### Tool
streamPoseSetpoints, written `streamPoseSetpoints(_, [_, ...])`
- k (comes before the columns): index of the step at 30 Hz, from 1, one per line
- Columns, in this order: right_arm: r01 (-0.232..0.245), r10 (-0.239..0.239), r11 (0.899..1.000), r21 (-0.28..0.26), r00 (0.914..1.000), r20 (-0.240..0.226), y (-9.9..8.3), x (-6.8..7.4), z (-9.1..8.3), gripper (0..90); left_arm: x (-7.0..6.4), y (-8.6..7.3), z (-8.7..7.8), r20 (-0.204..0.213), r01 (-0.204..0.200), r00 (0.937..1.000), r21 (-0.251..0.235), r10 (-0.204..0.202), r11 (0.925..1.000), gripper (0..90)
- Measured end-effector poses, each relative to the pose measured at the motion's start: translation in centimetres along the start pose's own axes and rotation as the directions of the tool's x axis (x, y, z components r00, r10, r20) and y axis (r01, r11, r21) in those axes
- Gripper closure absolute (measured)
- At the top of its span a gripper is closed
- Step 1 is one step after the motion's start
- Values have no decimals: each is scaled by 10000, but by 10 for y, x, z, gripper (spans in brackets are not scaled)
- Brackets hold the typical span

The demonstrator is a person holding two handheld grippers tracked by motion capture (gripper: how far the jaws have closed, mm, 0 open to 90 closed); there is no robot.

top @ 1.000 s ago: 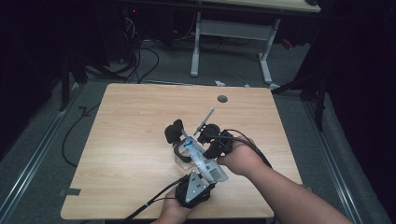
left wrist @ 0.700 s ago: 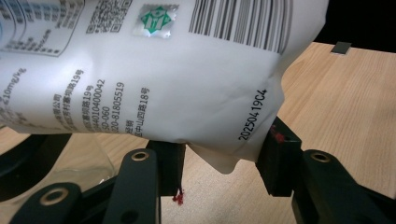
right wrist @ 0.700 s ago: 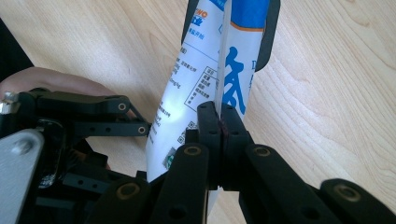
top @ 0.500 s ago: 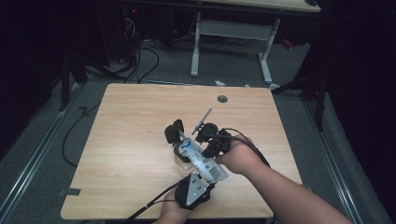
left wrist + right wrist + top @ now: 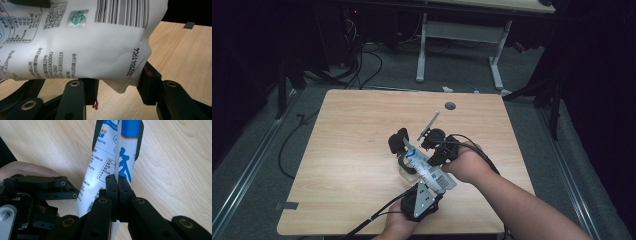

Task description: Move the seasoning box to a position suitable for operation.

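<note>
Wooden table (image 5: 347, 165); glossy white pouch (image 5: 82, 42) pinched flat, right gripper (image 5: 117, 182).

Table (image 5: 362, 150) lit from above; surroundings dark; close-ups slightly soft

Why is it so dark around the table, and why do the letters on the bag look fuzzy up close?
High view: light falls on the table alone, so the floor and corners go black. Left gripper view: the bag sits very near the lens, so its small print is soft, though the barcode and date read fine. Right gripper view: the bag's far end blurs, and the wood glares pale at top right.
</note>
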State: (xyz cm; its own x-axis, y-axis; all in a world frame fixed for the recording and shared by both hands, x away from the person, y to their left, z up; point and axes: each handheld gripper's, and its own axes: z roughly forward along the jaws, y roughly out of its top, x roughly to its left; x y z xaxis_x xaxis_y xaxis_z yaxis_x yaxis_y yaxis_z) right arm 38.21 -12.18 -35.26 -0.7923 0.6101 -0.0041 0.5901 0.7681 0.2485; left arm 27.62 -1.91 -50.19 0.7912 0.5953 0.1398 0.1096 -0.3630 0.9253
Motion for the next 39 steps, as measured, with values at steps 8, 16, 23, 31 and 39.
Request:
streamPoseSetpoints(8, [29, -30, 10000, 32, 9999, 100, 1, -3, 1, 897, 0, 3, 4, -13, -58, 10000, 81, 58, 10000, 571])
streamPoseSetpoints(16, [41, -41, 10000, 18, 9999, 158, 3, -4, 0, 897, 1, 5, 6, -27, 64, 10000, 8, -64, 10000, 566])
streamPoseSetpoints(23, [150, -150, 9999, 17, 9994, 296, 7, -3, -2, 898, 1, 9, 6, -57, 31, 10000, -86, -31, 10000, 559])
streamPoseSetpoints(31, [267, -269, 9996, 56, 9990, 363, 8, -3, -1, 897, 0, 9, 8, -56, -6, 10000, -79, 6, 10000, 559])
streamPoseSetpoints(39, [275, -276, 9996, 36, 9990, 361, 8, -3, -1, 897, 1, 9, 8, -83, -41, 10000, -105, 40, 9999, 561])
